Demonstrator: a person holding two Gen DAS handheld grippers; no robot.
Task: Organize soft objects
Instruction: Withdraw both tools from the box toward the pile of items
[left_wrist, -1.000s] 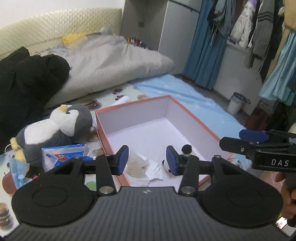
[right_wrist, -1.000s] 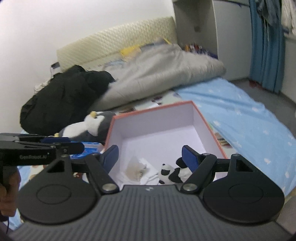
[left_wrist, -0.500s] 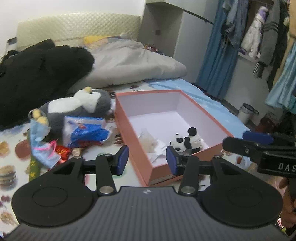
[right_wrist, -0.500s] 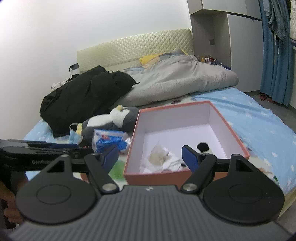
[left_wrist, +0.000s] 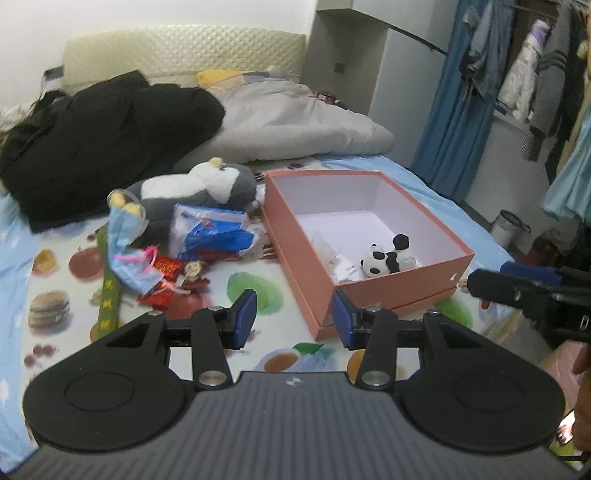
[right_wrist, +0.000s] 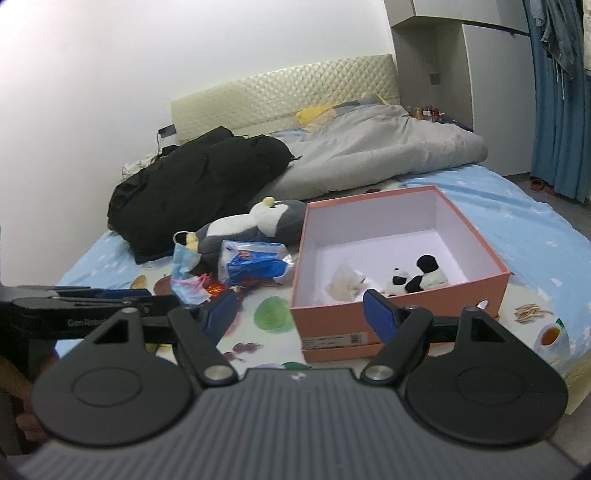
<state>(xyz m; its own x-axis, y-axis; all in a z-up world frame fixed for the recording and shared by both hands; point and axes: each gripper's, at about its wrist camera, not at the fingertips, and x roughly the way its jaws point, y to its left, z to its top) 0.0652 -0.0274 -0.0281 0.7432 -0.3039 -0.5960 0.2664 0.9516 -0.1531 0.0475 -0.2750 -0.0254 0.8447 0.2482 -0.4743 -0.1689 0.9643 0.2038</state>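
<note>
Lying inside pink box (left_wrist: 369, 291): black-white panda toy (left_wrist: 388, 258). Left gripper (left_wrist: 293, 317), right gripper (right_wrist: 300, 312) both parted, empty.

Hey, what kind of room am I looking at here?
Most likely a bedroom: a bed with a padded headboard, a rumpled grey duvet, and clothes hanging beside a blue curtain.

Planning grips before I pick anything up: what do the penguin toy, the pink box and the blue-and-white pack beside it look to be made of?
Penguin toy: plush fabric, fuzzy matte pile, apparently soft-stuffed. Pink box: looks like rigid cardboard, matte salmon outside, white inside, straight thin walls. Blue-and-white pack: likely thin plastic film, glossy and crinkled; contents unclear.
</note>
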